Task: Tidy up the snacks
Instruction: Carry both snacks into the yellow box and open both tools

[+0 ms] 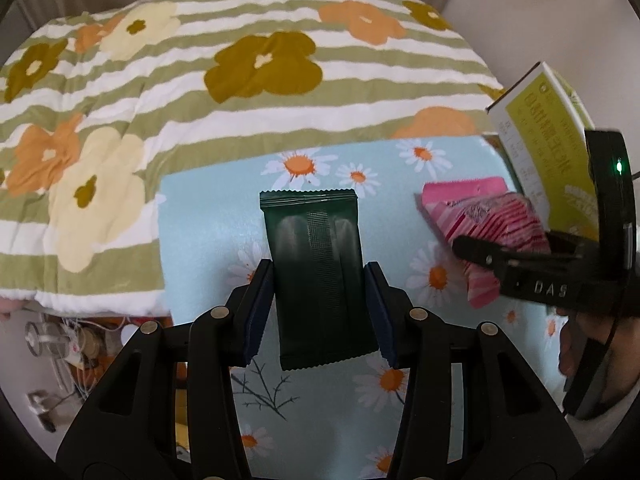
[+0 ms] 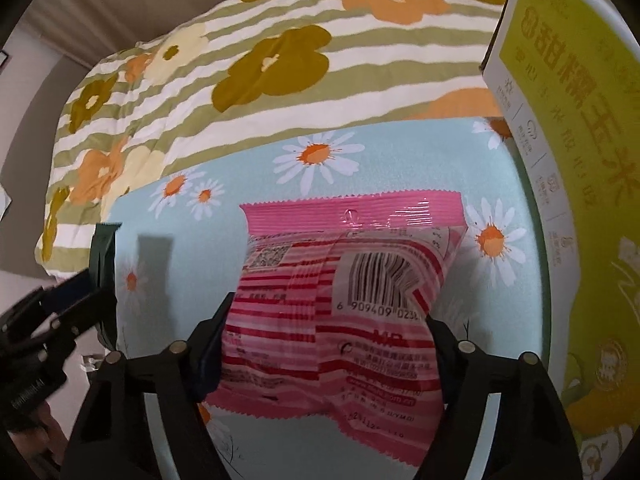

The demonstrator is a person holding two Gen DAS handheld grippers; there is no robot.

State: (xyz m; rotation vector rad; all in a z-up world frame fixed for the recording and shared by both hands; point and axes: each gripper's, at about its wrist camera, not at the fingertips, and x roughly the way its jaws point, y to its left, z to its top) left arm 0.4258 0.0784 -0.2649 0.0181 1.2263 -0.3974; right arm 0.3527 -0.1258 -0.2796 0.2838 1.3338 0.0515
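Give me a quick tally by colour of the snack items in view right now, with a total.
Dark green packet, between the left gripper fingers: 1
Pink striped packet, between the right gripper fingers: 1
Yellow-green box, standing at the right edge of the daisy mat: 1
Total: 3

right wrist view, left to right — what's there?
Left tool holding the dark green packet → pink striped packet in the right tool → yellow-green box.
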